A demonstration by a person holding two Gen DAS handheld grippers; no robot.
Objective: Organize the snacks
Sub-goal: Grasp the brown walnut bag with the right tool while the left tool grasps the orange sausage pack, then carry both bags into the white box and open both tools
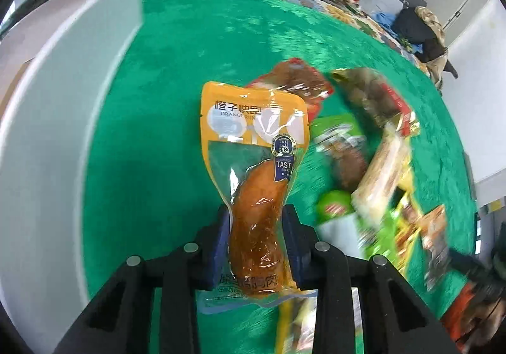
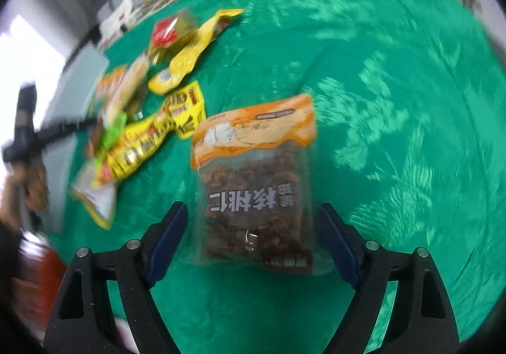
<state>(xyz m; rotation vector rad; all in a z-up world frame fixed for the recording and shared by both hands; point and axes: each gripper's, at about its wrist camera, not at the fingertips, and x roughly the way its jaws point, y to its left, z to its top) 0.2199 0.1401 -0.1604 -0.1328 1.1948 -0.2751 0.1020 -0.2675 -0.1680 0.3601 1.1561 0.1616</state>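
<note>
Green fuzzy cloth [image 1: 164,120] covers the tabletop in both views. In the left wrist view, the left claw [image 1: 256,238] is closed on an orange-and-clear vacuum pouch holding a glazed chicken piece [image 1: 256,170]; the blue pads press the pouch's narrow lower half from both sides, and its orange printed top stands above the claw toward the frame's centre. A pale grey box wall [image 1: 76,75] curves along the left edge. To the right of the pouch lies a blurred pile of mixed snack packets [image 1: 373,158] in red, green and yellow, apart from the claw.

In the right wrist view, the right claw [image 2: 253,237] is spread wide, its blue pads standing clear on either side of a clear bag of brown walnut pieces with an orange header [image 2: 256,183]. The bag lies flat on the cloth in the middle of the frame, between the pads, touching neither. A heap of yellow and green wrappers [image 2: 148,132] lies at the upper left, near the bag's header.
</note>
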